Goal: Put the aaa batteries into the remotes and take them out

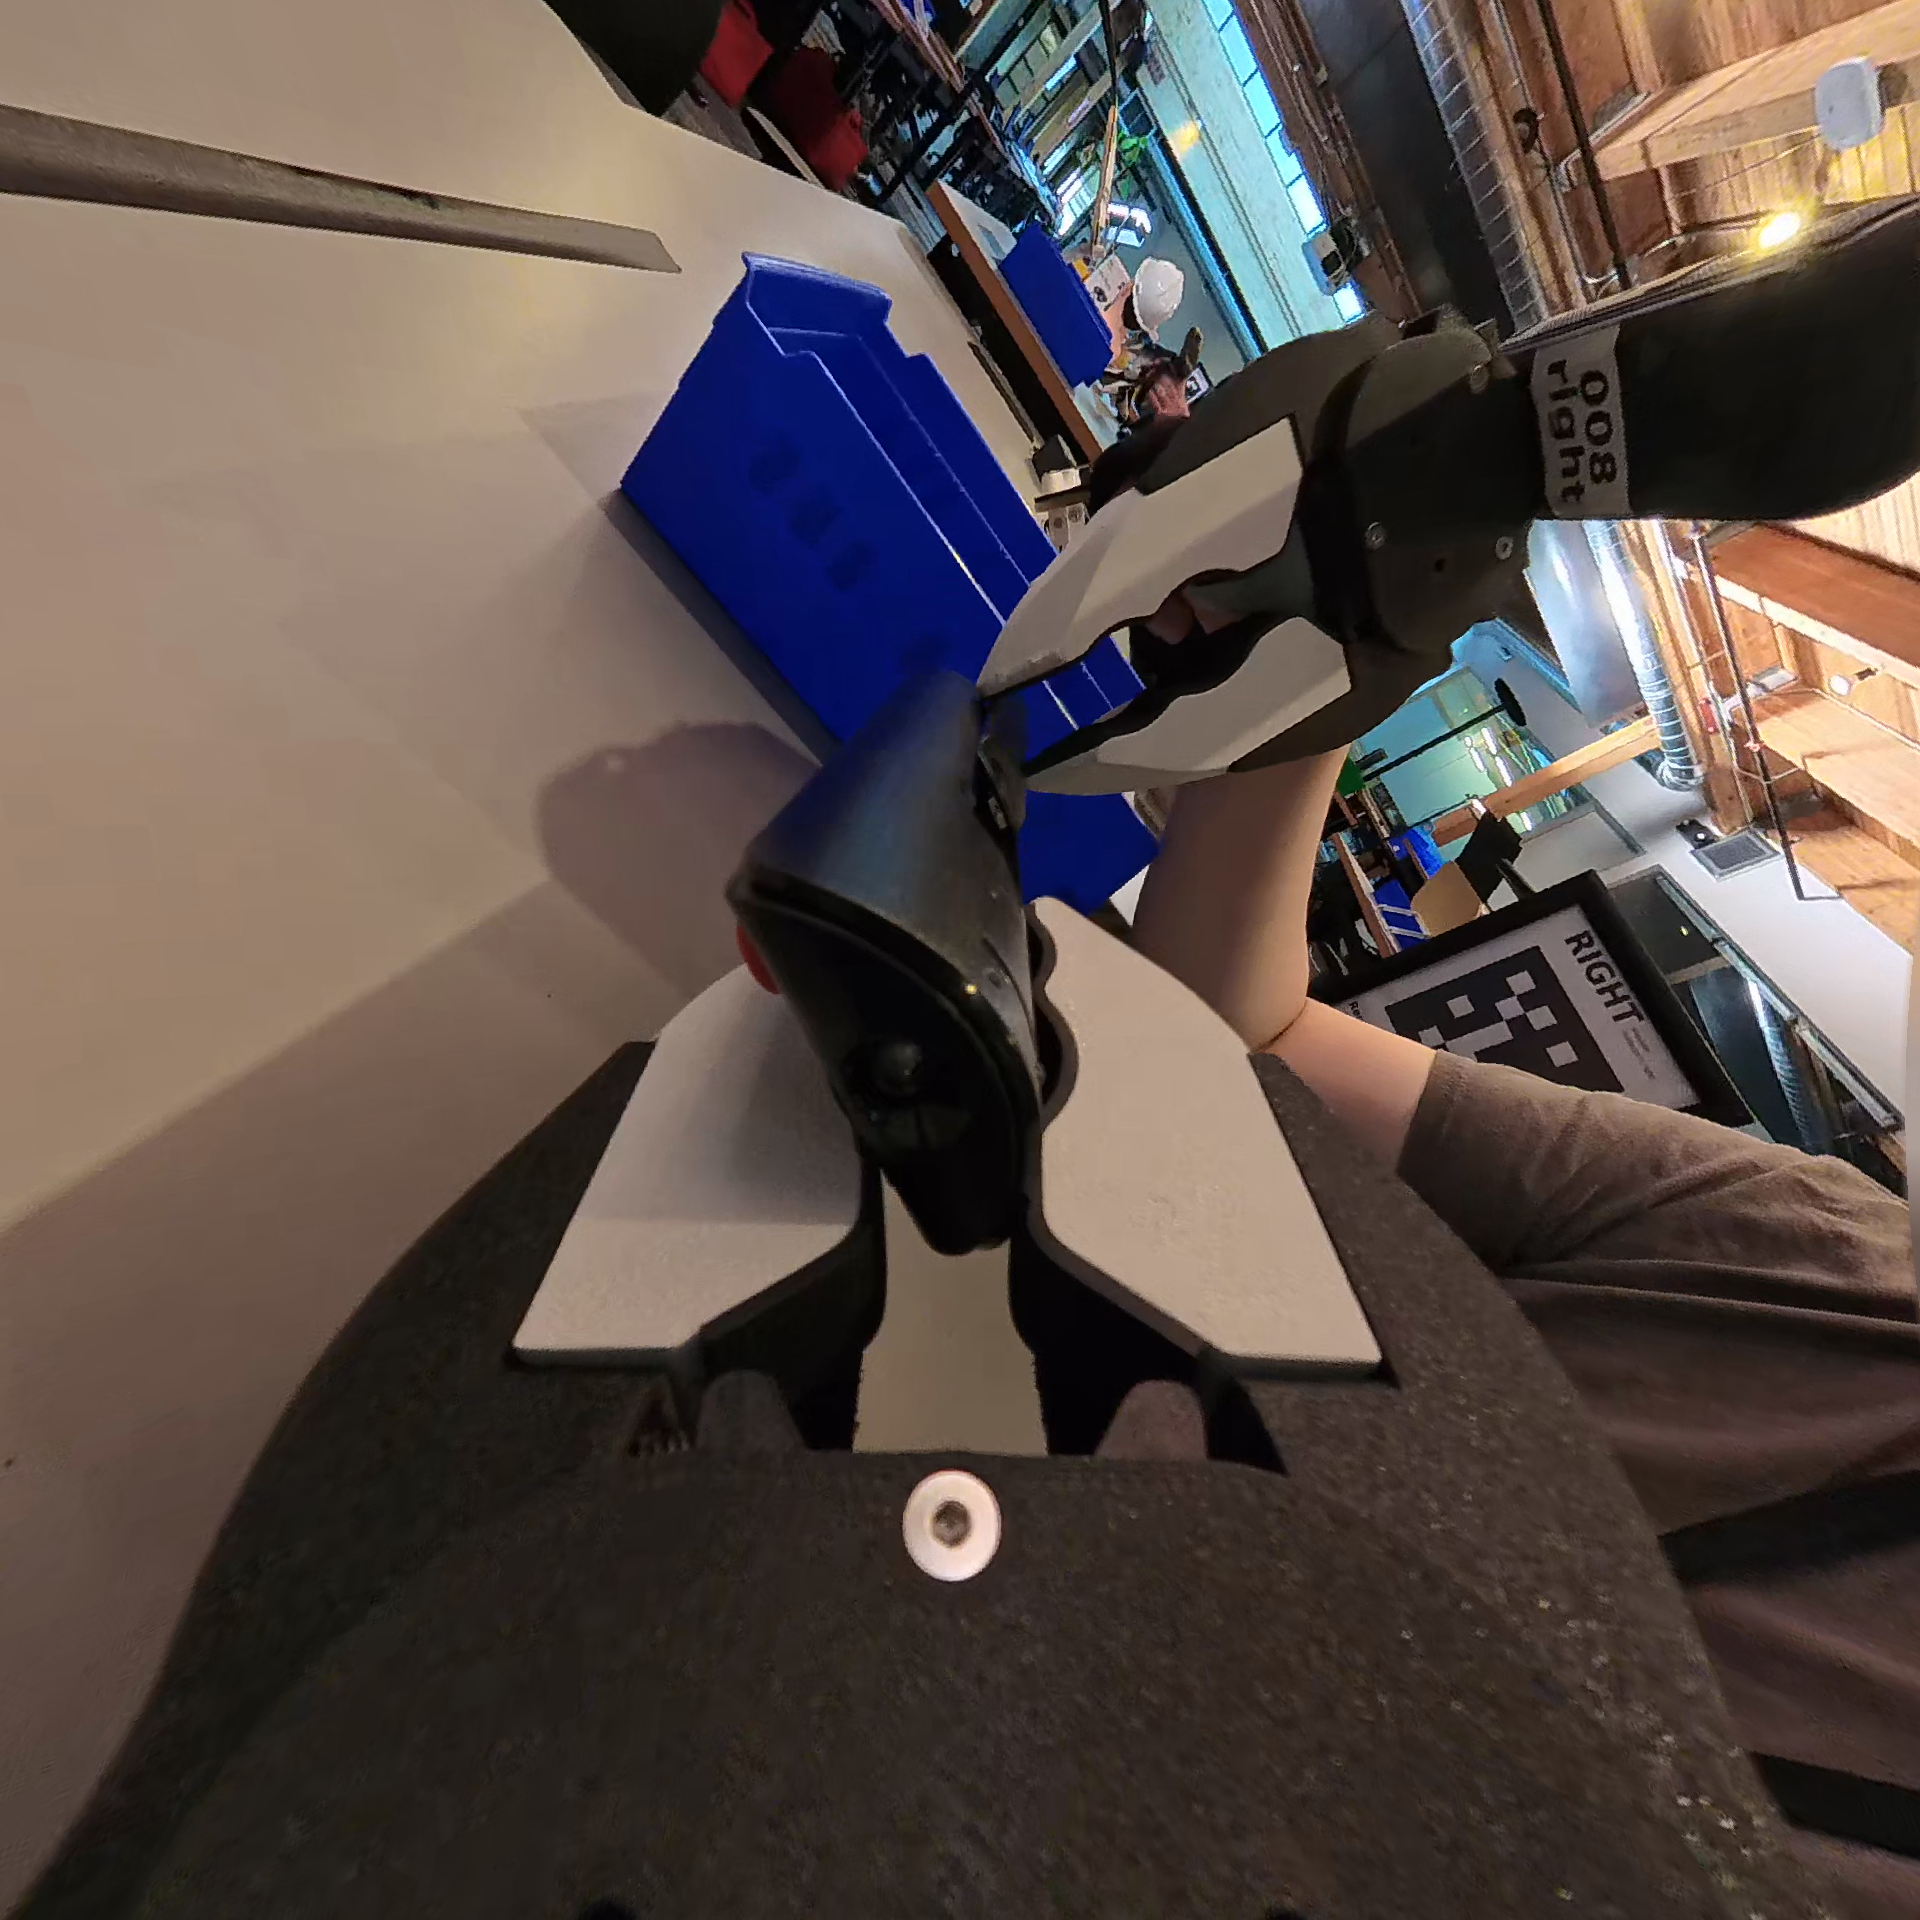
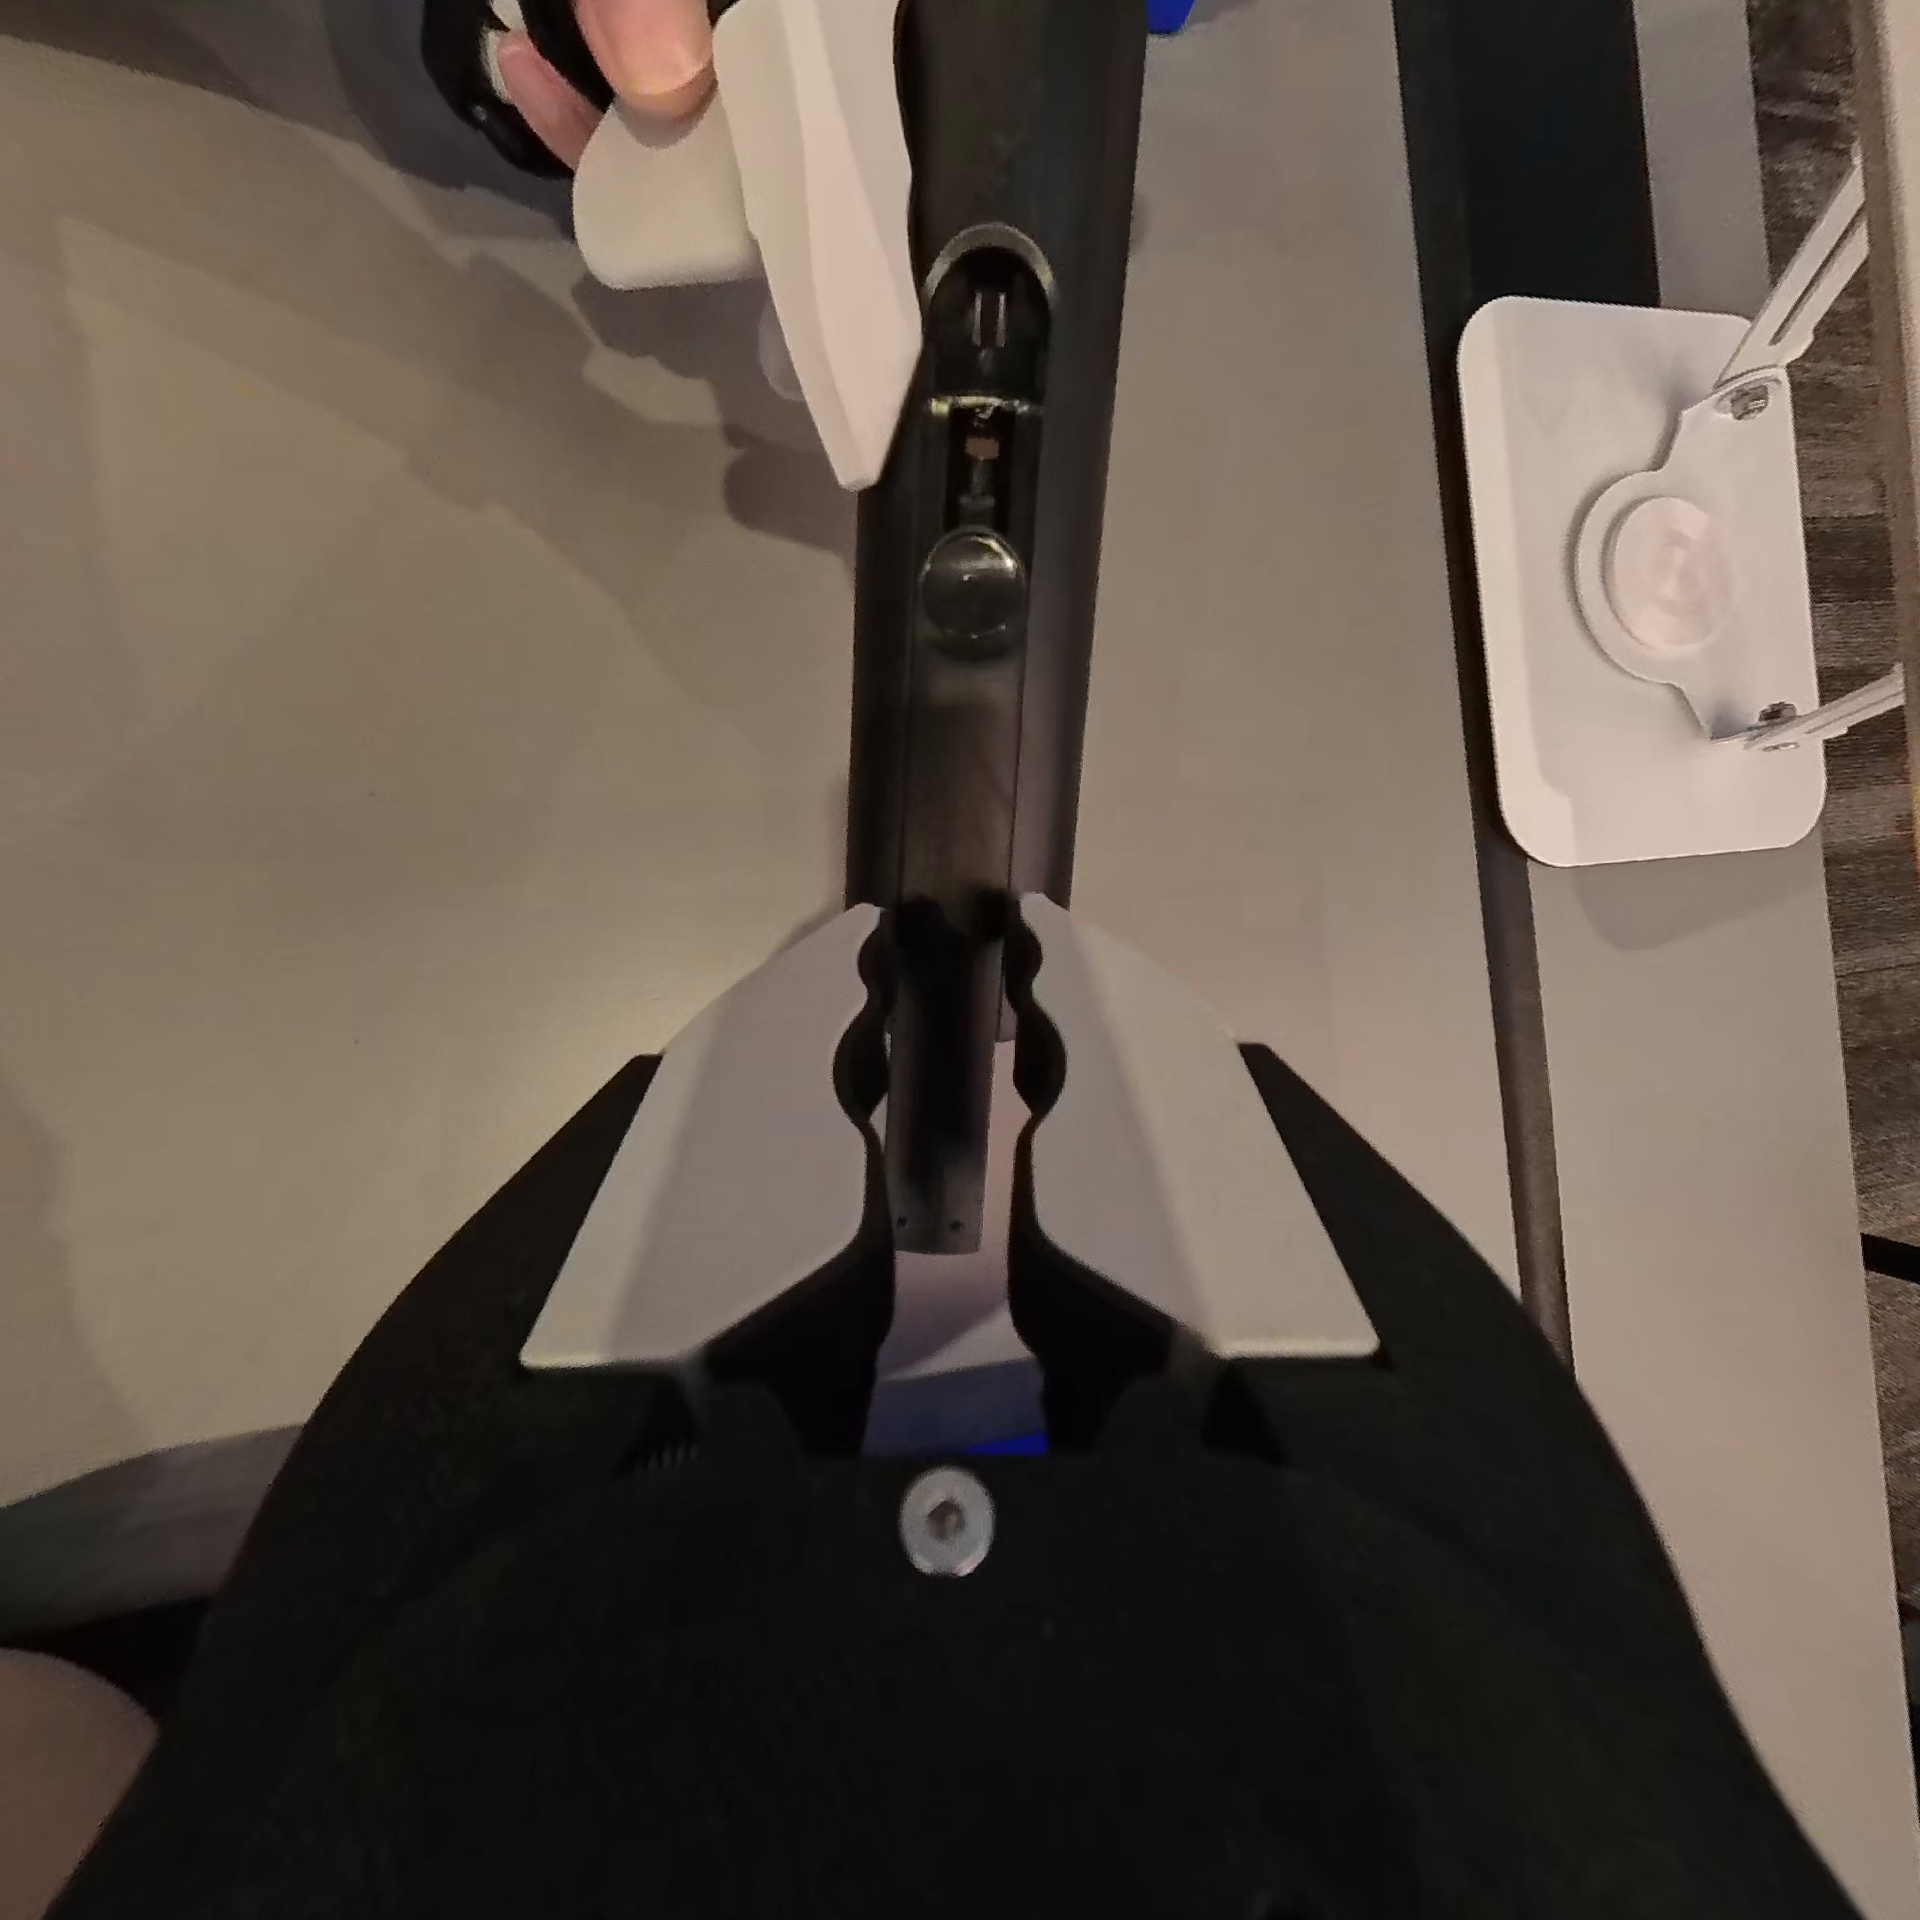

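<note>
My left gripper is shut on a black remote with a red button and holds it above the white table. In the right wrist view the remote runs straight away from me, back side up, with its battery slot open and metal contacts showing. My right gripper is shut on a narrow dark strip that sticks out of the remote's near end; it looks like the slid-out battery cover. The right gripper also shows in the left wrist view, at the remote's far end. A left finger shows beside the remote.
Blue plastic bins stand on the table behind the remote. A white square plate with a metal bracket lies at the right, beyond a dark gap in the tabletop. A person's sleeved arm is at the right.
</note>
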Demonstrator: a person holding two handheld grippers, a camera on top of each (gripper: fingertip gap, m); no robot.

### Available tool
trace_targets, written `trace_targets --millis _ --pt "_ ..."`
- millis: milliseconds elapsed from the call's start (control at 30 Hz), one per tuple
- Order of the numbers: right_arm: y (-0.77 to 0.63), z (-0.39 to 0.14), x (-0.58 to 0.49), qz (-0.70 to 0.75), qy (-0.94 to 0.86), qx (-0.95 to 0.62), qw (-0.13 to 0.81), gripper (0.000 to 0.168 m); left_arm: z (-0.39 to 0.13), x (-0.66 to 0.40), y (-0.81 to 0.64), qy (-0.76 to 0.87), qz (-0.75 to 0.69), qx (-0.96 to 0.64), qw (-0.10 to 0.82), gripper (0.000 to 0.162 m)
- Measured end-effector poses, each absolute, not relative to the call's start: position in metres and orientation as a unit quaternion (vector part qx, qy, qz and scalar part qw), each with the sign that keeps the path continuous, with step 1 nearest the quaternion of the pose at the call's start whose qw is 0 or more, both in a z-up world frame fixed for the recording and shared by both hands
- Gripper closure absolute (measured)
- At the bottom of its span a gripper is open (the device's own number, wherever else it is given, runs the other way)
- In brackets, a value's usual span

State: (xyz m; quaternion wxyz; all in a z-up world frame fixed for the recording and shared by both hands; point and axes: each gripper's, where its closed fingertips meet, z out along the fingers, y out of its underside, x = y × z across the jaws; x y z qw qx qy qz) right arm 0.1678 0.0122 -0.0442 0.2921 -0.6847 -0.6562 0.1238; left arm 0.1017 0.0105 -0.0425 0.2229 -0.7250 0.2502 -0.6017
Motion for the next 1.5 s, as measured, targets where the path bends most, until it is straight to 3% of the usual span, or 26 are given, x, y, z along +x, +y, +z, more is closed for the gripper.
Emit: trace_targets --millis 1200,1500 --pt "0.003 -0.026 0.164 0.143 -0.663 -0.661 0.322 0.144 -0.035 0.111 0.002 0.237 -0.651 -0.694 0.196 0.138" --pt "0.003 0.005 0.164 0.191 -0.63 -0.649 0.382 0.141 -0.031 0.108 0.004 0.236 -0.651 -0.691 0.206 0.138"
